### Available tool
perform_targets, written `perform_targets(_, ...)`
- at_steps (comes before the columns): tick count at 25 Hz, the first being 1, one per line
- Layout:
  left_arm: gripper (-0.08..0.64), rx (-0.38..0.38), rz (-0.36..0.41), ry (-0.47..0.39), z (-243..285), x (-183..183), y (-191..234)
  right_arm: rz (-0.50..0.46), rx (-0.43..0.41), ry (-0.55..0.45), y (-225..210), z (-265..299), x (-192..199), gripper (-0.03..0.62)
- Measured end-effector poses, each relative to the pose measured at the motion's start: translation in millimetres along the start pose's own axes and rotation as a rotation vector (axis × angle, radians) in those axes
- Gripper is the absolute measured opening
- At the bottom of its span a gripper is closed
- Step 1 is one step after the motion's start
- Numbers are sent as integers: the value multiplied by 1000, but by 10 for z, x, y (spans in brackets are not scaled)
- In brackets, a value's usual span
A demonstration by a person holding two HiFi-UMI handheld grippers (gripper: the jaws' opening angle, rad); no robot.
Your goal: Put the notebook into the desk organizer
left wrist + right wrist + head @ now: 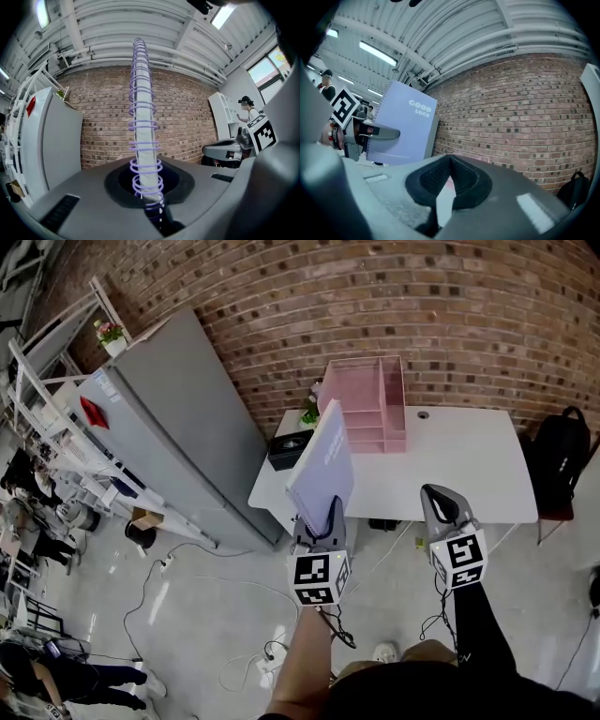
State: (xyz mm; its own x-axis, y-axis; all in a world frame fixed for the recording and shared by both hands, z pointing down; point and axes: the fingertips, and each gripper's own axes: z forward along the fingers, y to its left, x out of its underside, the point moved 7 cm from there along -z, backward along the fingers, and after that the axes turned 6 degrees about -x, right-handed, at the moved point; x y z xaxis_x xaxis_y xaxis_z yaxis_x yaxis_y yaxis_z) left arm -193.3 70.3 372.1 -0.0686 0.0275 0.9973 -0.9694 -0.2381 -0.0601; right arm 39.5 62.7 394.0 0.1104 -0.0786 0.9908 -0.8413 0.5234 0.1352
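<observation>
A lavender spiral notebook stands upright in my left gripper, which is shut on its lower edge near the spiral. In the left gripper view the purple spiral binding rises straight up from between the jaws of that gripper. The right gripper view shows the notebook's cover at the left, with a left finger across it. My right gripper is beside it, shut and holding nothing. The pink desk organizer stands at the back of the white table, ahead of both grippers.
A tall grey cabinet stands left of the table. A black box and a small plant sit at the table's left end. A black backpack rests on a chair at the right. Cables lie on the floor. Behind is a brick wall.
</observation>
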Motion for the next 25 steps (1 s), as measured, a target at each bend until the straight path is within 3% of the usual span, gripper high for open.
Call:
perform_targets(12,37,4,10,-1,563,-35,47,-16,1,3,-376,442,86,0)
perform_targets(25,37,-54,31,40,2003,-53,196,-16,-70,-16,-1375,1837,181,0)
